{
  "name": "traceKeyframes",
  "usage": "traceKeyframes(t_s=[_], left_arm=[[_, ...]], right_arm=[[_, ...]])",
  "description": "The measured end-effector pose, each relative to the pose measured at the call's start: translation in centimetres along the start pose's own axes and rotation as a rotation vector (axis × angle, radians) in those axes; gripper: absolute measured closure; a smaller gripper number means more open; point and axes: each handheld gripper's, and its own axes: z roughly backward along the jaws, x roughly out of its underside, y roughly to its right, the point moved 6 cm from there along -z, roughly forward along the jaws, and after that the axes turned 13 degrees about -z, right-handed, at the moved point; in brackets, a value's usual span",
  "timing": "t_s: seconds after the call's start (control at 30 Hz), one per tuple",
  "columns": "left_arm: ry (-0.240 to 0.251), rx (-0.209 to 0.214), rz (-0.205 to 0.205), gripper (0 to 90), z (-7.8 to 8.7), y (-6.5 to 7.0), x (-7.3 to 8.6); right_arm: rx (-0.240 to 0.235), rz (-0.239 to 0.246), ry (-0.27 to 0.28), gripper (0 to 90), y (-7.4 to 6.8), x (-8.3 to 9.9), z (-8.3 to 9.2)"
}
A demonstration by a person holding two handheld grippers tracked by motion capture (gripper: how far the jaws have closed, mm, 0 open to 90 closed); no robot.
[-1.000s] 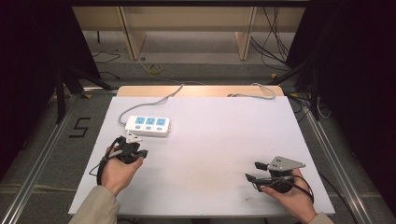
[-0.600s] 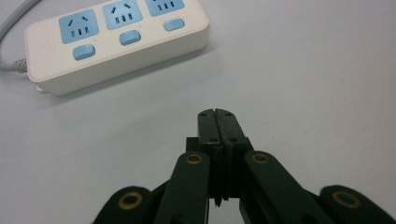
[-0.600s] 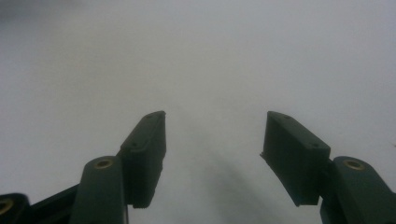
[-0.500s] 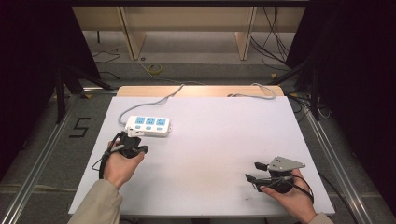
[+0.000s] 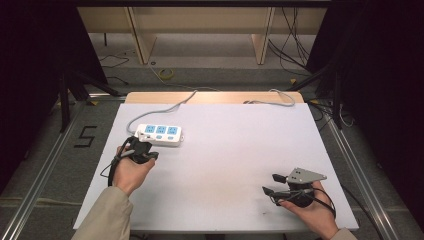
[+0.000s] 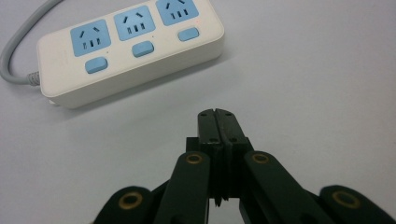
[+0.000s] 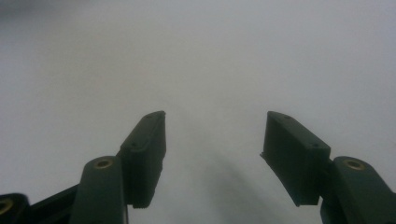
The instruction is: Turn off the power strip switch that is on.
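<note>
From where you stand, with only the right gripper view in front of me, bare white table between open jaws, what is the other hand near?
Observer: The left gripper sits just in front of a white power strip with three blue sockets, close to it but not touching in the left gripper view.
Operator: Are its jaws open too?
Observer: No, the left gripper view shows them pressed together with nothing between them.
Operator: Which way does the strip's cord run?
Observer: The grey cord leaves the strip's left end and curves toward the table's far edge.
Operator: And where am I on the table?
Observer: The right gripper is near the front right corner, far from the strip.
</note>
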Motion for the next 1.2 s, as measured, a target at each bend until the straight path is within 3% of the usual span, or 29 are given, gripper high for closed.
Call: traceKeyframes(t_s=[1.2], left_arm=[[-0.035,-0.02,0.003,89.8,-2.1,-2.5,-2.2]], right_arm=[[-0.002,-0.002,-0.003,40.0,0.0,0.0,-0.1]])
